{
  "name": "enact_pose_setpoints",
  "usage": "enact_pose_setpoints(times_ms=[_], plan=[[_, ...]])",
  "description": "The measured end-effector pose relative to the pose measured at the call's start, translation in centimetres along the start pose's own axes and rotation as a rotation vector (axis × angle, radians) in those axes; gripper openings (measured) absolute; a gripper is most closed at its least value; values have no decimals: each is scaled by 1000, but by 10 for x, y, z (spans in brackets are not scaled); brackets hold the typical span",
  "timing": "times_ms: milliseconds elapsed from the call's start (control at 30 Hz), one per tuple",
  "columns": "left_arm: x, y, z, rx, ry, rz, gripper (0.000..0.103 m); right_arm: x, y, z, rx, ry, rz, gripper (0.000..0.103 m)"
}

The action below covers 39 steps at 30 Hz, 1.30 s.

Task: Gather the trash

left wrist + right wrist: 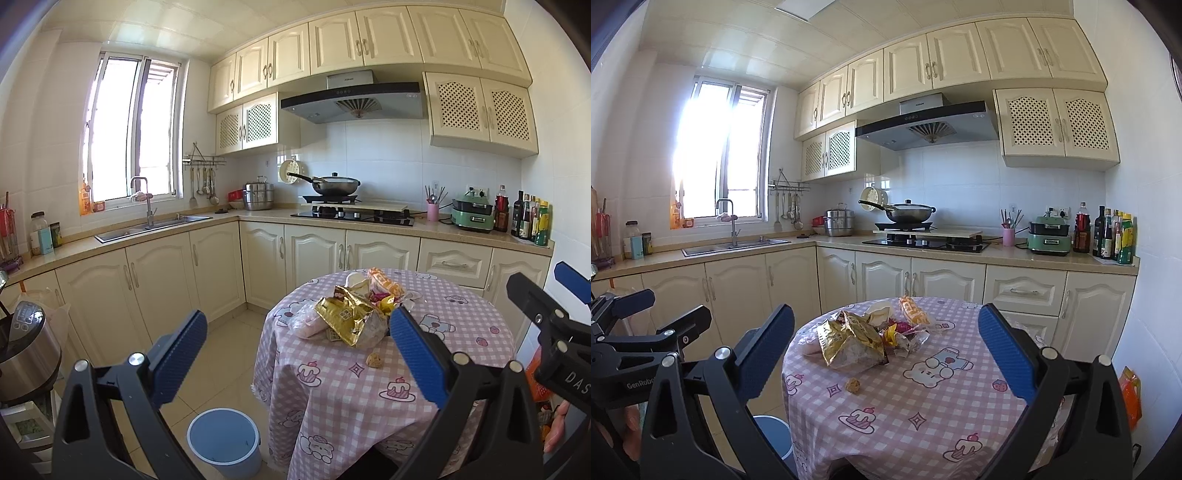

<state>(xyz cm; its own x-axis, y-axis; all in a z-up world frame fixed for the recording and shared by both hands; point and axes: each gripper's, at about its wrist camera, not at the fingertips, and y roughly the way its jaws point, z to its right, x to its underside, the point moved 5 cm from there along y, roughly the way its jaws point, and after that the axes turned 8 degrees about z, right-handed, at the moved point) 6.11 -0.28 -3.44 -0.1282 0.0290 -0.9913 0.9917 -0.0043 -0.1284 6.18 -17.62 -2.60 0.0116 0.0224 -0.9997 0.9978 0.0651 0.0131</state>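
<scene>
A heap of wrappers lies on the round table with the pink checked cloth (pixel 461 354) (pixel 960 406). On top is a crumpled gold foil bag (pixel 345 315) (pixel 849 338), with an orange packet (pixel 386 282) (pixel 914 310) behind it and a clear bag (pixel 304 321) to its left. A small brown crumb (pixel 373 360) (pixel 852 384) sits alone in front of the heap. My left gripper (pixel 297 332) hovers open, short of the table's near left side. My right gripper (pixel 886 328) is open too, with nothing between its fingers. A blue bin (pixel 223 441) (pixel 774 430) stands on the floor left of the table.
Cream cabinets and a counter run along the left and back walls, with a sink (pixel 147 229), a wok on the hob (pixel 334 186) and bottles (pixel 532 218) at the right. A steel cooker (pixel 26 343) stands at the near left. Tiled floor (pixel 229 343) lies between table and cabinets.
</scene>
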Motion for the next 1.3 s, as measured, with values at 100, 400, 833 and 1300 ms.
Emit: enact_pose_setpoints(times_ms=[100, 400, 833, 1300], plan=[[2, 4, 0, -2, 3, -12, 97, 4, 7, 3, 2, 10, -11, 96], [24, 51, 5, 20, -1, -120, 97, 35, 47, 30, 44, 58, -107, 96], [76, 158, 62, 136, 30, -280, 97, 113, 129, 71, 80, 130, -346, 96], [106, 246, 101, 239, 94, -366, 18, 146, 179, 72, 18, 173, -453, 96]])
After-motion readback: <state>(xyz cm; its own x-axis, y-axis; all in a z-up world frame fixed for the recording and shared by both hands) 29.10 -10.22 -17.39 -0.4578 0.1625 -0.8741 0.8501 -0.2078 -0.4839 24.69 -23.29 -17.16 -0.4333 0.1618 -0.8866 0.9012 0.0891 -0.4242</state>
